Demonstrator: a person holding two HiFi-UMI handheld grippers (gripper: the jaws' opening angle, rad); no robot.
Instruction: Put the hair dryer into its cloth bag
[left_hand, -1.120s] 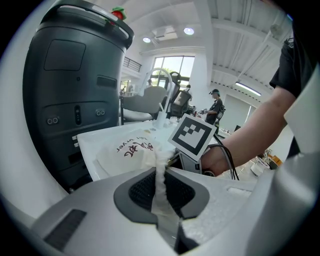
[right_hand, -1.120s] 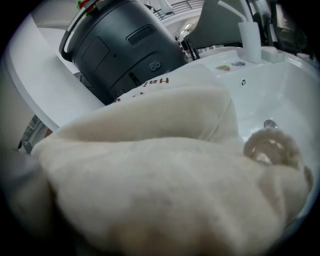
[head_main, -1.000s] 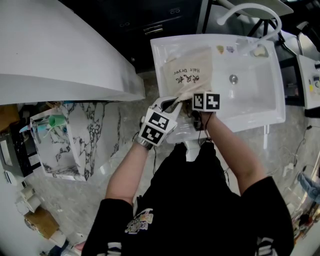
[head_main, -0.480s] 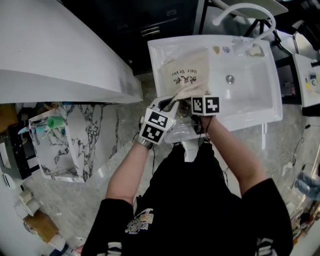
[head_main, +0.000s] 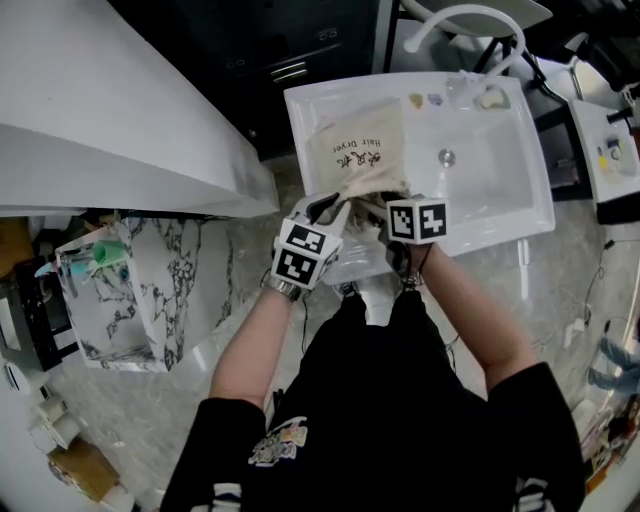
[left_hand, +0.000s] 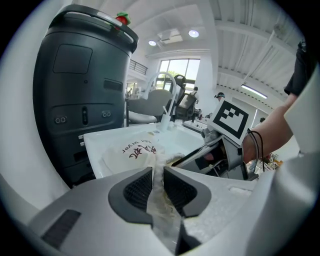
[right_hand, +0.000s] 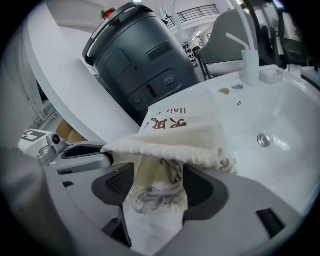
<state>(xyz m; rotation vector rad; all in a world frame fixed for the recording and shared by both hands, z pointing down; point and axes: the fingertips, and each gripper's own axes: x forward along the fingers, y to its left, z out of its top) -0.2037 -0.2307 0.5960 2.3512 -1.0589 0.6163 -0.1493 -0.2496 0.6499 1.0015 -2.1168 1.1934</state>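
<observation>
The right gripper (right_hand: 162, 186) has drawn back lower in the head view, and its jaws stand wide apart. The cloth bag (head_main: 362, 150), printed "Hair Dryer" beside red-brown characters, lies in the sink (head_main: 500, 190) at upper centre. The left gripper (left_hand: 158, 188) pinches the bag's rim, its jaws opening. Only the right gripper view shows a grey cord (right_hand: 152, 192) in the bag's mouth.

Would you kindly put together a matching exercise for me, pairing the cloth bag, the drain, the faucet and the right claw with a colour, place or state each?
Things:
1. cloth bag
2. drain
3. faucet
4. right claw

Descriptions:
A. white, arching over the back of the sink
B. jaws wide apart, with the drawstring lying between them
C. cream, with red print
D. silver circle in the sink's floor

Pairs: 1-C, 2-D, 3-A, 4-B.
</observation>
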